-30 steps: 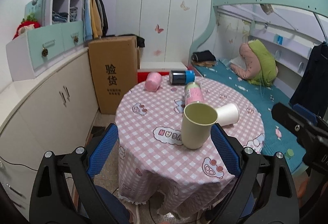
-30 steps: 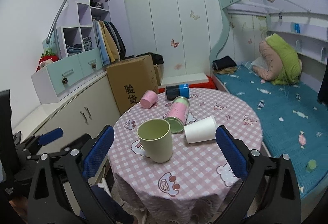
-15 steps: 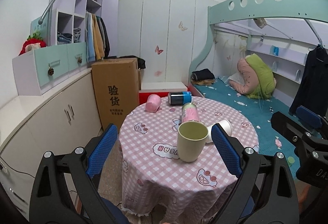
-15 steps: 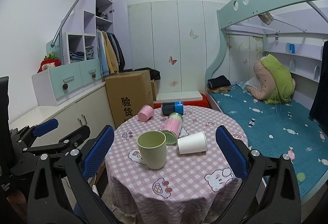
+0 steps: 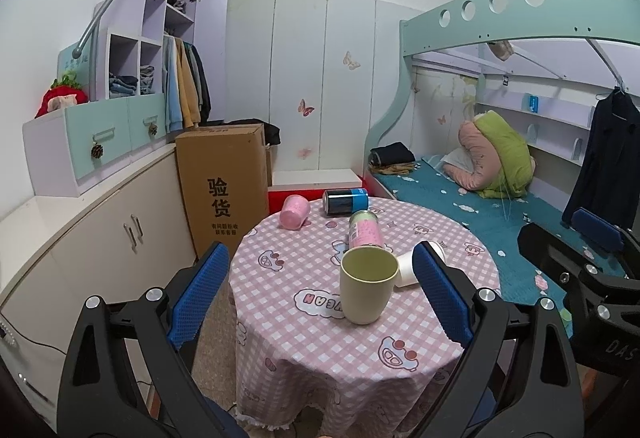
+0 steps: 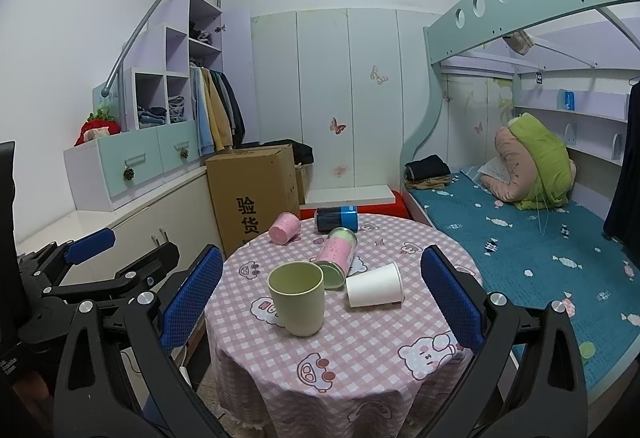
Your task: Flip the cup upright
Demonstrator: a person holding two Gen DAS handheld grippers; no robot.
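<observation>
Both grippers, left gripper [image 5: 320, 292] and right gripper [image 6: 322, 294], have pulled back spread and empty; green cup [image 6: 296, 298] stands upright mid-frame, flip looks done

Both wrist cameras look forward and slightly down between their own spread blue-padded jaws, from well back of the round bench [image 5: 280, 318]. The left view stands left of the right. Each catches the other gripper at its edge. Both share the bench top, cardboard box [image 6: 256, 189], wardrobe and bunk bed [image 5: 480, 213].
</observation>
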